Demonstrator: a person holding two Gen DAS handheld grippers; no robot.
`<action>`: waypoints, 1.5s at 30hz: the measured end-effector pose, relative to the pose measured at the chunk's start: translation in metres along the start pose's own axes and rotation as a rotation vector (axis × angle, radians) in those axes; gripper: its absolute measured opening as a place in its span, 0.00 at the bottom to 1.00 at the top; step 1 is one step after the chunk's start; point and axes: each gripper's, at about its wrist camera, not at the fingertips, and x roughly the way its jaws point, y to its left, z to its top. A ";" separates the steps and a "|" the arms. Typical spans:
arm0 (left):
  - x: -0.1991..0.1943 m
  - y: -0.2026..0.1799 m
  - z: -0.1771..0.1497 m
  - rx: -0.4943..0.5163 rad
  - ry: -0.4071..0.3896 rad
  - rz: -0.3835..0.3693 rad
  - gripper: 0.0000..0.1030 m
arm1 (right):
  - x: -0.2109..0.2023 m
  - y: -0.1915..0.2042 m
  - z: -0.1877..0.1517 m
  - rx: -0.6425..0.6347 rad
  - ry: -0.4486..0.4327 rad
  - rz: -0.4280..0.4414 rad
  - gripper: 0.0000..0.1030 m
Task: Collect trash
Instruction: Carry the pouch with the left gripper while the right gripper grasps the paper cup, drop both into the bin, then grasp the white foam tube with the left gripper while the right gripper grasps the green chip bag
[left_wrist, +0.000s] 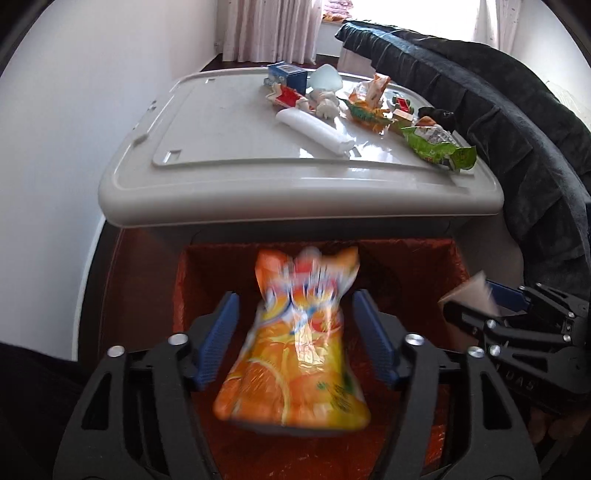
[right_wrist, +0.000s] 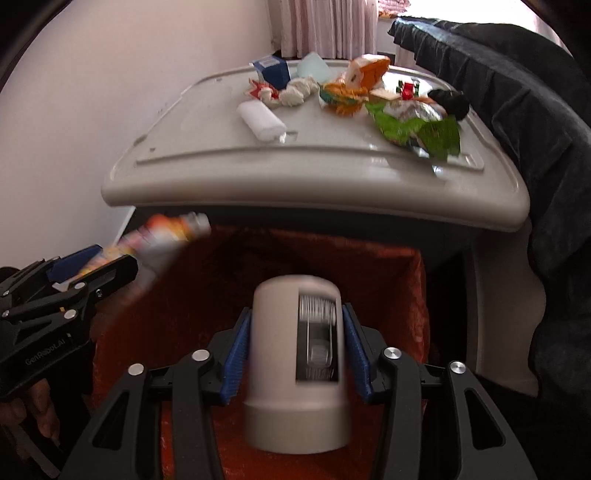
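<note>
A dark blanket (left_wrist: 509, 122) drapes beside the grey lid (left_wrist: 229, 122); pink curtains (left_wrist: 273, 29) hang behind.

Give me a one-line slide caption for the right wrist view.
Right tongs open around a blurred grey cup above the orange-lined bin, with wrappers left on the grey lid.

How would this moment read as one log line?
left gripper: open, orange packet between | right gripper: open, white cup between | red bin below

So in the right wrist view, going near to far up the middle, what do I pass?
Grey cup between the right hand-held gripper pads → orange-lined bin → grey lid front edge → white roll → blue carton → curtain.
</note>
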 end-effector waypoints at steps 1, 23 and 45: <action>-0.001 -0.001 -0.001 -0.003 0.000 0.016 0.75 | -0.001 -0.003 -0.002 0.011 -0.010 -0.017 0.77; 0.013 -0.019 0.103 -0.066 -0.215 0.039 0.83 | -0.096 -0.044 0.067 0.104 -0.505 -0.147 0.92; 0.165 -0.039 0.176 -0.165 -0.097 0.236 0.79 | -0.070 -0.058 0.083 0.057 -0.534 -0.225 0.93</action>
